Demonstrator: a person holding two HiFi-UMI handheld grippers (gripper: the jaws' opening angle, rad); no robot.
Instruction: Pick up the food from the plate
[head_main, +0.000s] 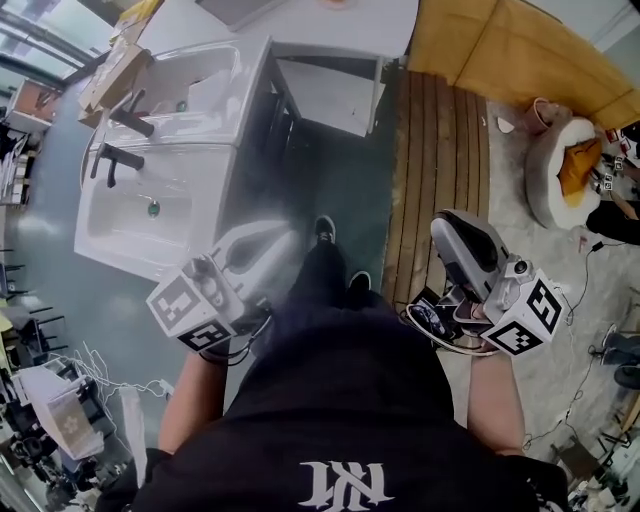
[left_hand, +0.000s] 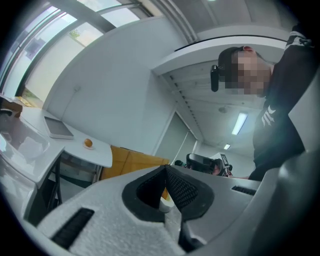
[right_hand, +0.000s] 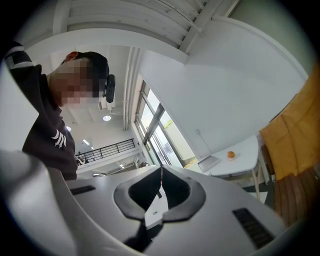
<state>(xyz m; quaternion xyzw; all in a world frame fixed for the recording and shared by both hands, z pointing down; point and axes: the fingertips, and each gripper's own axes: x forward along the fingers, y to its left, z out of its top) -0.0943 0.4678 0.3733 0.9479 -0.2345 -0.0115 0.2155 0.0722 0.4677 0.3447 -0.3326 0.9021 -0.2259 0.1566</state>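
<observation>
A small orange piece of food (left_hand: 88, 143) lies on a little plate on a white table (left_hand: 75, 145), far from both grippers; the right gripper view has the food (right_hand: 230, 155) on the same table (right_hand: 240, 160). I hold my left gripper (head_main: 280, 238) low by my left hip, tilted up, jaws shut with nothing between them (left_hand: 166, 170). My right gripper (head_main: 450, 228) sits by my right hip, also shut and empty (right_hand: 161, 172). In the head view the white table (head_main: 300, 25) stands ahead at the top.
A white double sink unit (head_main: 170, 150) with black taps stands at the left front. A grey flat slab (left_hand: 59, 129) lies on the table. A strip of wooden boards (head_main: 440, 150), a yellow panel (head_main: 520, 50) and a round white basket (head_main: 560, 170) are at the right.
</observation>
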